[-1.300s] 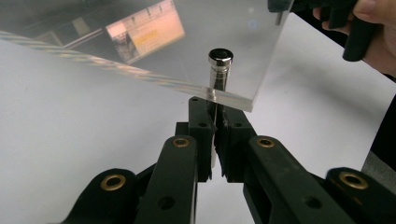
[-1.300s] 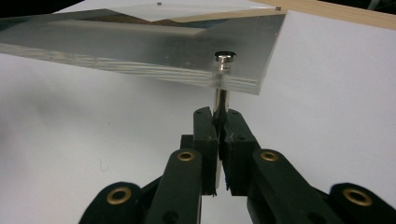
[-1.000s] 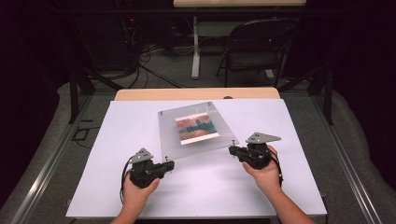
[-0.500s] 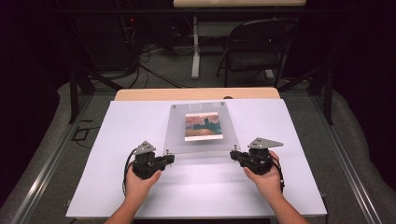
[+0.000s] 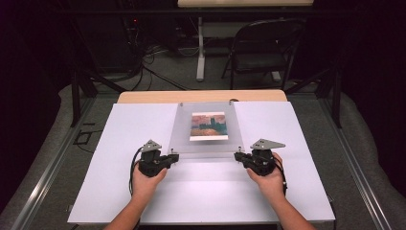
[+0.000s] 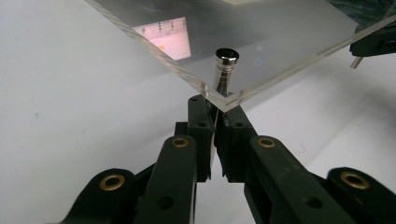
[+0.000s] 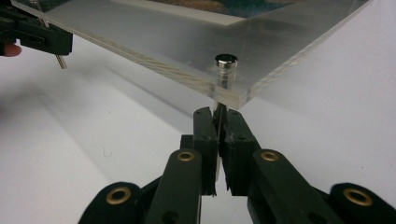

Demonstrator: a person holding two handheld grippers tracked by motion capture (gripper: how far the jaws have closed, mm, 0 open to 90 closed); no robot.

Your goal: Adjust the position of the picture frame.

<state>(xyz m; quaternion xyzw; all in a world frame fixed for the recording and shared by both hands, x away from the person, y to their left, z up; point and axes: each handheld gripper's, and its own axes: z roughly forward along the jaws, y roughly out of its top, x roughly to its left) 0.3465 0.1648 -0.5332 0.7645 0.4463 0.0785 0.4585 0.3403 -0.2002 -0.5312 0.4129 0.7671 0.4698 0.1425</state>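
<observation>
While clamped on one clear acrylic frame (image 5: 207, 128): left gripper (image 5: 173, 157) and right gripper (image 5: 237, 156), two metal pegs (image 6: 225, 65).

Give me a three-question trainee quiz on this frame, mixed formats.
1. True or false: the acrylic photo frame lies flat on the white table.
2. Which part does each hand-held gripper pinch? A) picture B) near corner C) far edge
3. Fill in: a metal ___ passes through the corner by the left hand-held gripper.

Key: 1 false, its near edge is lifted; 2 B, both left and right hand-held gripper; 3 standoff bolt.
</observation>
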